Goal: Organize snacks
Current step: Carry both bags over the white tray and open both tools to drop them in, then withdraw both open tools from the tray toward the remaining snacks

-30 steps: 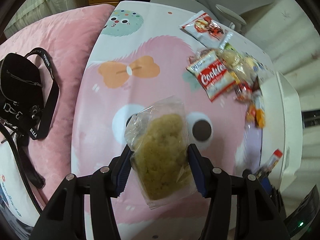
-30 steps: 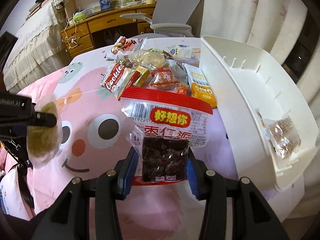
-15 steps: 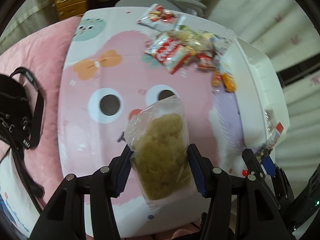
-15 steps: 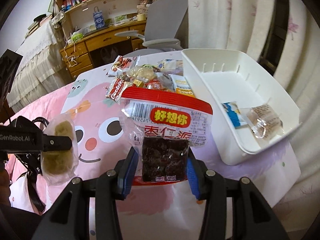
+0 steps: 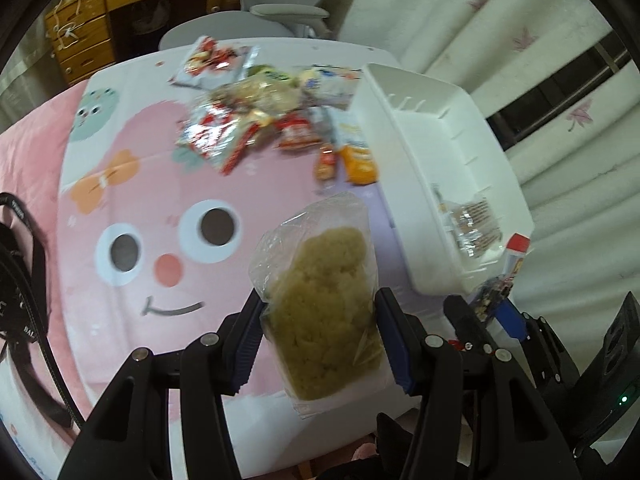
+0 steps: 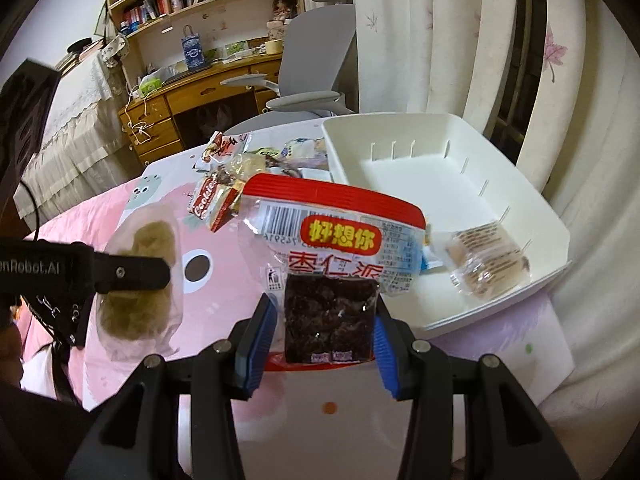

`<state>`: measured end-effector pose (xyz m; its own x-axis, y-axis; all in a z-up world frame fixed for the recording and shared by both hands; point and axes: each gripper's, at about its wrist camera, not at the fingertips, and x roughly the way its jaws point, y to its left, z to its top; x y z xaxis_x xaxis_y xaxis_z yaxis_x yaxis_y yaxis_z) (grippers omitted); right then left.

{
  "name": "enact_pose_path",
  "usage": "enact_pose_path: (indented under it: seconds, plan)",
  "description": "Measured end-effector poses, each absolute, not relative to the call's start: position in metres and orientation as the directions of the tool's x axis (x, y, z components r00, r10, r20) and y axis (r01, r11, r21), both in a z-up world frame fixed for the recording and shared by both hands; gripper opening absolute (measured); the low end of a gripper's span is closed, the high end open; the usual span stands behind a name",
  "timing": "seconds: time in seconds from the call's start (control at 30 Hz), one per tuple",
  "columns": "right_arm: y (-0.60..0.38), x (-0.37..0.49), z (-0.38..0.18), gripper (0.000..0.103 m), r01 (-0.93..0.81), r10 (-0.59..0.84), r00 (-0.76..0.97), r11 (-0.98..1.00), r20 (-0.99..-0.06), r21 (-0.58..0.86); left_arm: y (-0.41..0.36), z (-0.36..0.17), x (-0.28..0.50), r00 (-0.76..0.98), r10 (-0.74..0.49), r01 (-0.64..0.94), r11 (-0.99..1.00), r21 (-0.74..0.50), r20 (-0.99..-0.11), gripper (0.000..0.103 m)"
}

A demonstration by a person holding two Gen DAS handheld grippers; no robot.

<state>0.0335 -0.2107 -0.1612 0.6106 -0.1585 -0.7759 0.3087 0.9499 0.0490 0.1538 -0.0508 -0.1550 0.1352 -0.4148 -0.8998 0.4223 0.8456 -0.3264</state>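
Note:
My left gripper (image 5: 318,328) is shut on a clear bag of yellow crumbly snack (image 5: 324,304) and holds it above the table's near edge. My right gripper (image 6: 325,332) is shut on a red-topped packet with a dark date bar (image 6: 332,264), held up to the left of the white bin (image 6: 440,184). The bin holds a clear wrapped pastry (image 6: 486,262) and a blue-edged packet. A pile of loose snacks (image 5: 276,120) lies at the table's far side, left of the bin (image 5: 404,148). The left gripper and its bag (image 6: 140,280) show at the right wrist view's left.
The table has a pink cartoon-face cloth (image 5: 160,208). A grey office chair (image 6: 316,64) and a wooden desk (image 6: 168,108) stand behind it. A black strap bag (image 5: 20,280) lies on the pink bedding at left. Curtains (image 6: 460,40) hang right of the bin.
Both grippers have moved back and up with their packets. The left wrist view has swung right, so the bin now shows. More of the bin's inside shows in the right wrist view.

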Motion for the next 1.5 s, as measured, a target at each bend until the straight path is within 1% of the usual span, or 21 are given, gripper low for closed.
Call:
enact_pose_path:
  seconds: [0.3,0.6,0.93,0.97,1.0,1.07,1.1,1.13,1.2,1.5]
  plan:
    - [-0.273,0.033,-0.144,0.046,0.252,-0.140,0.629,0.967,-0.765,0.030,-0.122,-0.129,0.149,0.178,-0.473,0.444,0.821,-0.359,-0.863,0.053]
    - [-0.341,0.035,-0.136,0.047,0.186,-0.114,0.638,0.982,-0.762,0.009,-0.184,-0.123,0.143,0.212,-0.499,0.428,0.820,-0.380,-0.840,0.054]
    - [-0.387,0.041,-0.133,0.047,0.080,-0.056,0.645,0.997,-0.762,-0.006,-0.217,-0.124,0.145,0.261,-0.513,0.378,0.834,-0.402,-0.818,0.054]
    - [-0.388,0.039,-0.132,0.048,0.073,-0.052,0.648,0.997,-0.760,-0.006,-0.218,-0.123,0.146,0.264,-0.514,0.375,0.834,-0.404,-0.816,0.054]
    - [-0.390,0.040,-0.131,0.048,0.070,-0.050,0.649,0.998,-0.759,-0.006,-0.219,-0.123,0.146,0.268,-0.512,0.371,0.837,-0.403,-0.816,0.057]
    - [-0.396,0.041,-0.133,0.052,0.072,-0.052,0.647,0.997,-0.760,-0.007,-0.222,-0.123,0.148,0.271,-0.502,0.364,0.843,-0.395,-0.821,0.063]
    - [-0.398,0.042,-0.135,0.061,0.076,-0.055,0.635,0.997,-0.771,-0.008,-0.222,-0.123,0.148,0.273,-0.498,0.361,0.846,-0.392,-0.823,0.065]
    - [-0.400,0.044,-0.138,0.065,0.080,-0.057,0.622,0.997,-0.781,-0.009,-0.222,-0.123,0.147,0.274,-0.495,0.358,0.848,-0.391,-0.824,0.065]
    - [-0.401,0.045,-0.141,0.065,0.081,-0.050,0.615,0.997,-0.787,0.000,-0.222,-0.123,0.147,0.276,-0.487,0.352,0.854,-0.384,-0.829,0.067]
    - [-0.393,0.045,-0.148,0.065,0.067,-0.021,0.592,0.997,-0.806,0.023,-0.206,-0.130,0.146,0.263,-0.443,0.316,0.879,-0.357,-0.857,0.067]
